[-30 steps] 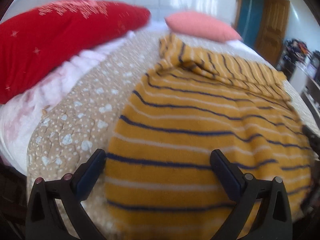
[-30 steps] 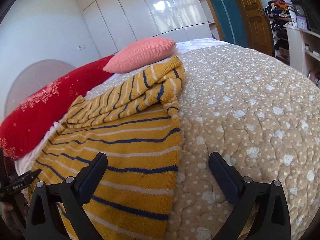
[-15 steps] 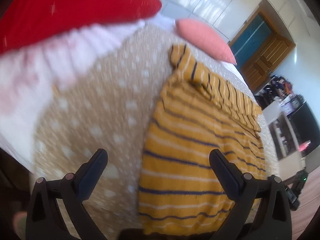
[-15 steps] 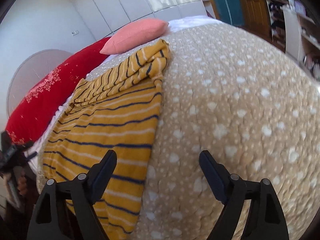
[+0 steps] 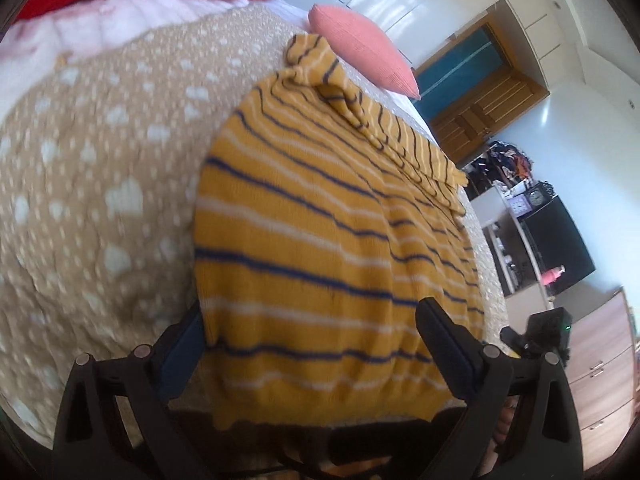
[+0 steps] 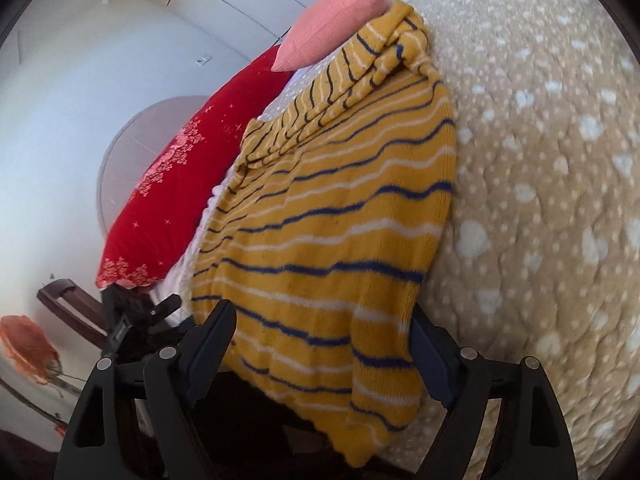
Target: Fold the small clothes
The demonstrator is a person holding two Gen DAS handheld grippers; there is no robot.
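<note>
Mustard-yellow knitted sweater with navy and white stripes (image 5: pixel 328 240) lies spread flat on a tan quilted bedspread dotted with white spots (image 5: pixel 100 184), filling the middle of both views; its sleeves are folded across the far end, bunched near a coral-pink knitted cushion (image 5: pixel 360 52). The near hem drapes over the bed's edge at the bottom of each frame. The left gripper (image 5: pixel 310 344) has its black fingers spread wide, straddling the hem; the right gripper (image 6: pixel 322 344) is likewise released, its fingers either side of the sweater's corner. A red embroidered pillow (image 6: pixel 176 184) sits at the left of the right view. Both frames are motion-blurred, and whether the fingers touch the fabric is unclear.
</note>
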